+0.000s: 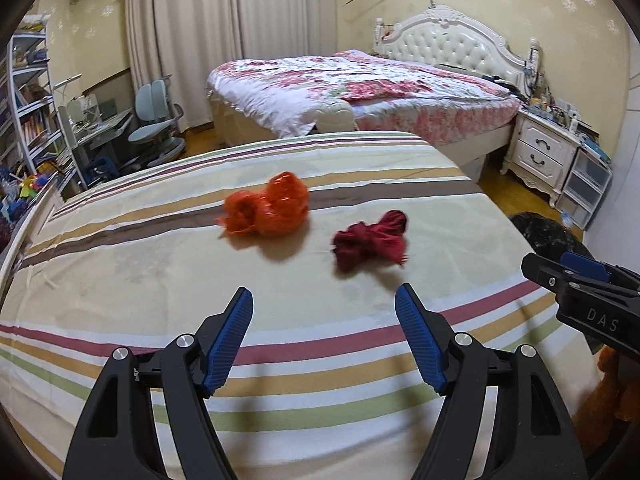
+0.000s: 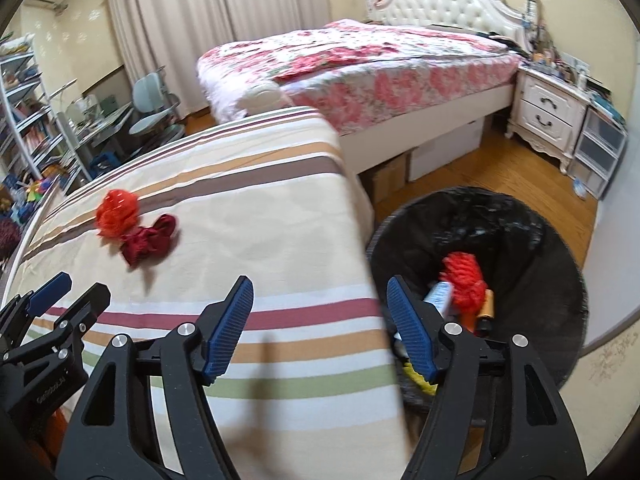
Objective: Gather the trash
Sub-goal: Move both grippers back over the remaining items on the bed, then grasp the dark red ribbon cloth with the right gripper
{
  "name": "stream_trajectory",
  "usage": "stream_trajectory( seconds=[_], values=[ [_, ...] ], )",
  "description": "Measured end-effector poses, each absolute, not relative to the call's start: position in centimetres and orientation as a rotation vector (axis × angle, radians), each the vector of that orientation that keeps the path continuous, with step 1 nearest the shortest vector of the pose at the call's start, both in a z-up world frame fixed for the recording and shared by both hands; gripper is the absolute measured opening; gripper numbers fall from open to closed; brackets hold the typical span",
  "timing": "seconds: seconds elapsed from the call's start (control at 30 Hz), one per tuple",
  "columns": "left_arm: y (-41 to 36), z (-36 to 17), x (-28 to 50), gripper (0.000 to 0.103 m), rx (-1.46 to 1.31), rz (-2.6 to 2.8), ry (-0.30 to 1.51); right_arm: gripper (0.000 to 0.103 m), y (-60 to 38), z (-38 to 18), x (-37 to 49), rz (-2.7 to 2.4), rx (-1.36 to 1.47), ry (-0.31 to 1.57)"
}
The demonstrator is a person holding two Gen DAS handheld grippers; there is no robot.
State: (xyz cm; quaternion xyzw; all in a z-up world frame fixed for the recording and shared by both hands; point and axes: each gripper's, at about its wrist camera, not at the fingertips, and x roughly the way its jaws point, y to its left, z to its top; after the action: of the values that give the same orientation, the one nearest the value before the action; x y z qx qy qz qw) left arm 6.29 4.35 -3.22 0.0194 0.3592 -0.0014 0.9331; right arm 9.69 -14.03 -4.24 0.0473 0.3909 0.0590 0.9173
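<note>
Orange wad [image 1: 266, 210] touching maroon wad [image 1: 370, 242] on striped cloth [image 1: 280, 340], both grippers' jaws wide, empty

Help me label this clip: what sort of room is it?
A home bedroom, most likely. A bed with a padded headboard stands by a nightstand, and a desk chair sits near long curtains.

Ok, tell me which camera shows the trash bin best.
The right wrist view: the black-lined trash bin shows its whole opening, with trash inside. The left wrist view catches only a dark sliver of it at the right edge.
</note>
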Motion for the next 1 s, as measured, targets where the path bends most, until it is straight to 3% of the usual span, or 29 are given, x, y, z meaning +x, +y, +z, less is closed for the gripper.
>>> stream_trajectory(
  seconds=[0.4, 0.7, 0.73, 0.8, 0.87, 1.0],
  values=[
    [11.9, -3.3, 5.6, 0.074, -0.012, 0.156, 0.742, 0.077, -4.5, -4.3, 11.3, 0.288, 0.018, 0.844],
    [14.0, -3.4, 5.3, 0.074, -0.055, 0.169, 0.745, 0.077, -0.5, -4.8, 13.6, 0.303, -0.036, 0.877],
    [13.9, -3.5, 5.4, 0.074, -0.05, 0.166, 0.745, 0.075, -0.4, -5.0, 13.6, 0.302, -0.044, 0.881],
    [13.7, -3.5, 5.5, 0.075, -0.041, 0.163, 0.745, 0.059, -0.2, -5.1, 13.7, 0.292, -0.068, 0.882],
    [13.6, -3.5, 5.8, 0.075, -0.038, 0.154, 0.744, 0.05, -0.3, -5.1, 13.9, 0.284, -0.093, 0.878],
    [13.4, -3.4, 6.5, 0.075, -0.041, 0.14, 0.743, 0.048, -1.3, -5.2, 14.5, 0.26, -0.095, 0.872]
  ],
)
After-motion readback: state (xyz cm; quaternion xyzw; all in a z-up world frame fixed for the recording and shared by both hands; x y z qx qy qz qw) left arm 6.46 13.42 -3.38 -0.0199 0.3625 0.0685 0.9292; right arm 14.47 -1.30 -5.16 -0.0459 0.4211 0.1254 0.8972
